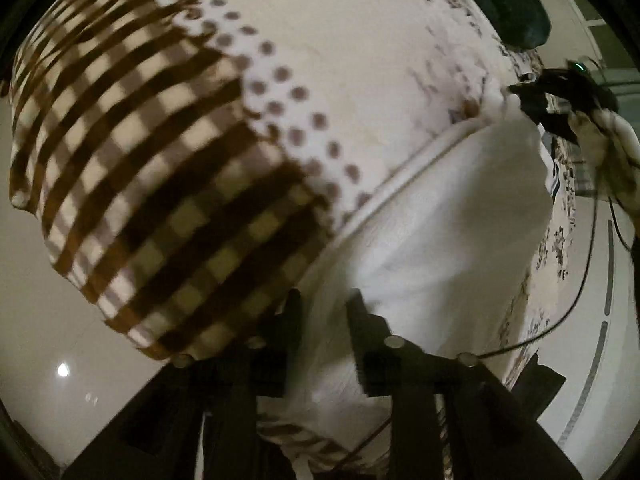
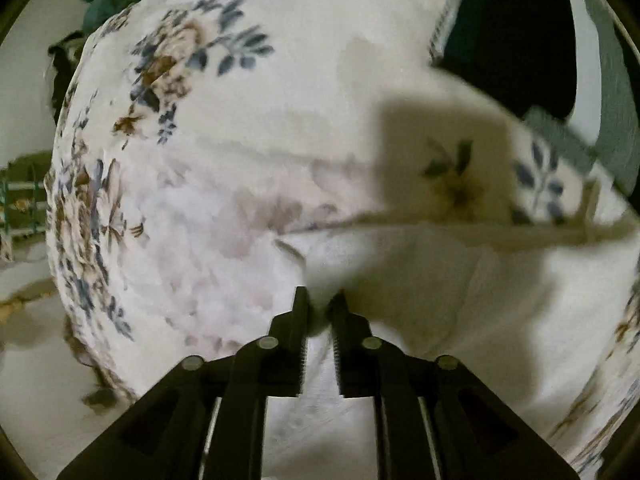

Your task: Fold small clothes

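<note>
White garment (image 1: 460, 208), lying on the floral bedspread (image 2: 248, 92) beside a checked blanket (image 1: 144, 168): thin, limp, light; best pinched at its hemmed edge. Left gripper (image 1: 324, 312) and right gripper (image 2: 318, 304) stand slightly parted, cloth between, pads apparently not pressing. Blur obscures the garment's outline and type.

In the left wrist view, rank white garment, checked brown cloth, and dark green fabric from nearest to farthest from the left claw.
1. white garment, lying between the left claw fingers.
2. checked brown cloth, just left of it.
3. dark green fabric, far at the upper right.
</note>
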`<state>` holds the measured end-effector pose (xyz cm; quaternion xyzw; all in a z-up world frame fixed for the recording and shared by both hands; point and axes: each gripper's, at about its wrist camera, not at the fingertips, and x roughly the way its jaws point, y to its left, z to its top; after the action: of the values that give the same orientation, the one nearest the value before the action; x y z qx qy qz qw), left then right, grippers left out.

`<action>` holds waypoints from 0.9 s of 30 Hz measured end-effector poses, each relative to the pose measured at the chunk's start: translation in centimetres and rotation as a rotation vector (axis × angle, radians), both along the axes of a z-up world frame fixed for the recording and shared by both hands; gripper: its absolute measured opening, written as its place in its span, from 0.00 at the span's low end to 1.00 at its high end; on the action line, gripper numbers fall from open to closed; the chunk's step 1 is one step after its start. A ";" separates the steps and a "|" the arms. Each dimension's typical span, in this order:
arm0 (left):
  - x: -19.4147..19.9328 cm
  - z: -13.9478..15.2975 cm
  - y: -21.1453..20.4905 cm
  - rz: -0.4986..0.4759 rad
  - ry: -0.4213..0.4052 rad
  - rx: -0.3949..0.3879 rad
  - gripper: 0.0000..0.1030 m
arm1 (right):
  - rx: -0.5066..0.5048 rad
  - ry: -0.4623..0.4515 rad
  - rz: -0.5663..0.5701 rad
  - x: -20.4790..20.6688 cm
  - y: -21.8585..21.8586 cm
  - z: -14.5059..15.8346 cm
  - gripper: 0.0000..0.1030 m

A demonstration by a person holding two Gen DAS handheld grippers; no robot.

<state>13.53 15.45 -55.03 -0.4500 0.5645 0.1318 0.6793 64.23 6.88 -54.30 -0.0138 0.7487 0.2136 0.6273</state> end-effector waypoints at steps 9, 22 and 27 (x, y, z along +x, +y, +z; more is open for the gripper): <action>0.2 1.9 0.0 -0.161 -0.002 0.062 0.52 | 0.073 0.010 -0.018 -14.0 -13.1 4.5 0.58; 4.0 1.5 -4.2 -0.314 0.041 0.178 0.48 | 0.098 0.330 -0.401 -40.3 -26.2 -6.8 0.04; 3.6 2.6 -4.2 -0.316 0.049 0.204 0.06 | 0.089 0.239 -0.393 -44.0 -27.2 -4.2 0.03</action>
<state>17.08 11.30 -52.47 -0.2812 0.6283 0.0907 0.7197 20.28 -20.34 -58.45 0.1852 0.7958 0.1201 0.5639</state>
